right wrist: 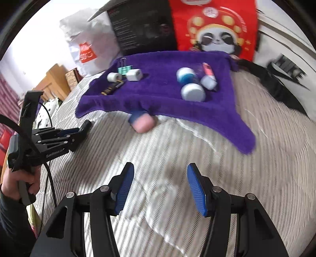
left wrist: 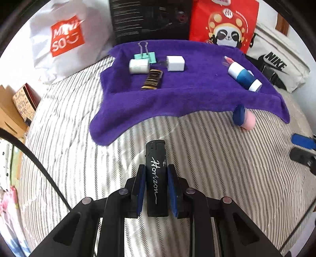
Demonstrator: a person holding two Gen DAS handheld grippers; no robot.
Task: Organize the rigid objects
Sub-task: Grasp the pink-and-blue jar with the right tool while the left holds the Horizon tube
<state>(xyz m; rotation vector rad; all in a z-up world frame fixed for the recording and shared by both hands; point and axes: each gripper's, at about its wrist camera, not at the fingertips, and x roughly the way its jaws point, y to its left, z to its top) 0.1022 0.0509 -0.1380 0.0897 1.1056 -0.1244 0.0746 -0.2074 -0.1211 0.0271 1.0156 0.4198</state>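
Note:
My left gripper (left wrist: 156,167) is shut on a black lighter (left wrist: 155,150) lettered "Horizon", held over the striped bedding (left wrist: 69,148) just in front of a purple towel (left wrist: 177,94). On the towel lie a mint binder clip (left wrist: 146,55), a white cylinder (left wrist: 138,66), a white charger cube (left wrist: 175,63), a black-and-gold packet (left wrist: 152,79), a blue-and-white bottle (left wrist: 244,76) and a pink marker (left wrist: 229,59). A pink-and-blue object (right wrist: 143,121) rests at the towel's near edge. My right gripper (right wrist: 160,170) stands open over the bedding with nothing between its fingers.
Behind the towel stand a white Miniso bag (left wrist: 65,39), a black box (left wrist: 150,17), a red panda bag (left wrist: 225,21) and a Nike bag (left wrist: 276,65). Cardboard boxes (left wrist: 11,110) sit beyond the bed's left edge. A black cable (left wrist: 39,164) trails at the left.

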